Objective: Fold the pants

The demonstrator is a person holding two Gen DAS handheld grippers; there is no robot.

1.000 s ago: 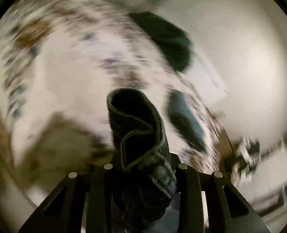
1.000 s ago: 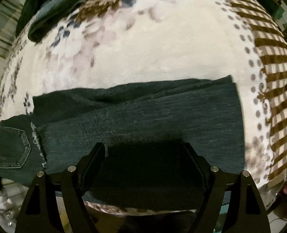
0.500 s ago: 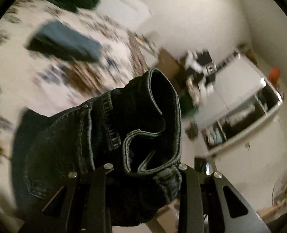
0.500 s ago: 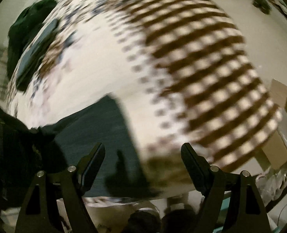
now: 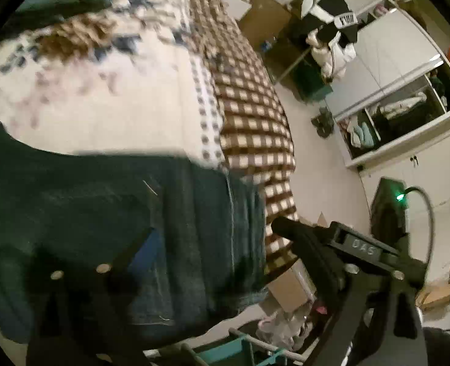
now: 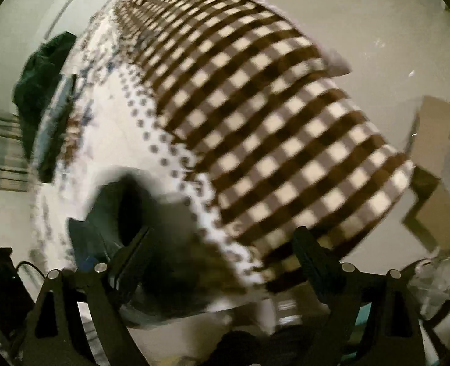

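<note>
Left wrist view, from the left: dark denim pants (image 5: 109, 213) spread flat over the near part of the bed, on a cream floral bedspread (image 5: 109, 97); waistband edge hanging just past the brown-and-cream checked border (image 5: 249, 116); left gripper (image 5: 212, 235) gaping above the denim, jaws just having swung apart, pads clear of the cloth, nothing pinched; further right, a white wardrobe (image 5: 407, 70) with open shelves against the wall.

Right wrist view, from the left: a dark green garment (image 6: 39, 85) heaped at the far end of the bed; a blurred dark fold of the pants beside the left finger (image 6: 130, 253); right gripper (image 6: 221, 244) released, jaws just having widened, only bedspread between them; flattened cardboard (image 6: 432, 207) on the floor at right.
</note>
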